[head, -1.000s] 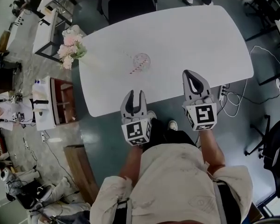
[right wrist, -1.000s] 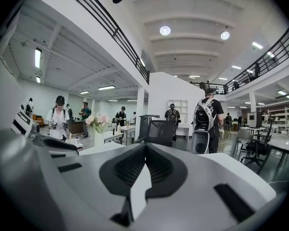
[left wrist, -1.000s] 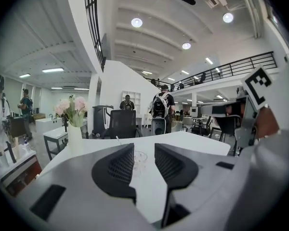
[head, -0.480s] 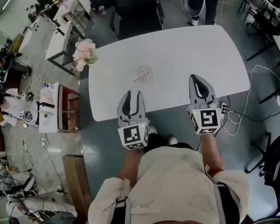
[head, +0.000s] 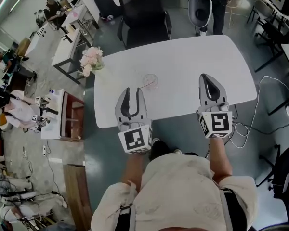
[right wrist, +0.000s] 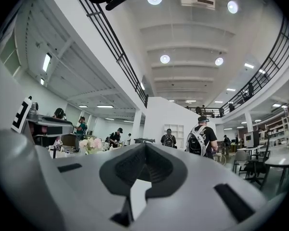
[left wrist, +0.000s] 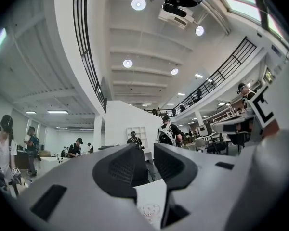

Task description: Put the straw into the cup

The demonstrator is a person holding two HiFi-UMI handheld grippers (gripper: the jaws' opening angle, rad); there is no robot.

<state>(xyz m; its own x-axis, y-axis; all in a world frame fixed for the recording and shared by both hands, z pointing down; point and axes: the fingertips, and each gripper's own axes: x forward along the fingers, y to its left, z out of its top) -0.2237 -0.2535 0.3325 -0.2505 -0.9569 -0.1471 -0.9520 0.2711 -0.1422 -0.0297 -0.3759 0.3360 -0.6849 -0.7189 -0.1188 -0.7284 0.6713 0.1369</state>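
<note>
Straw seemingly in cup; left gripper jaws apart, empty, just narrowing; right gripper jaws together

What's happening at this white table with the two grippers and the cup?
A person holds a gripper in each hand above the white table, at its near edge, touching nothing. The left gripper is open and empty, its jaws having just closed a little; the right gripper is shut on nothing. The clear cup stands mid-table with the striped straw at it; whether the straw is inside is unclear. Flowers sit at the table's left corner.
</note>
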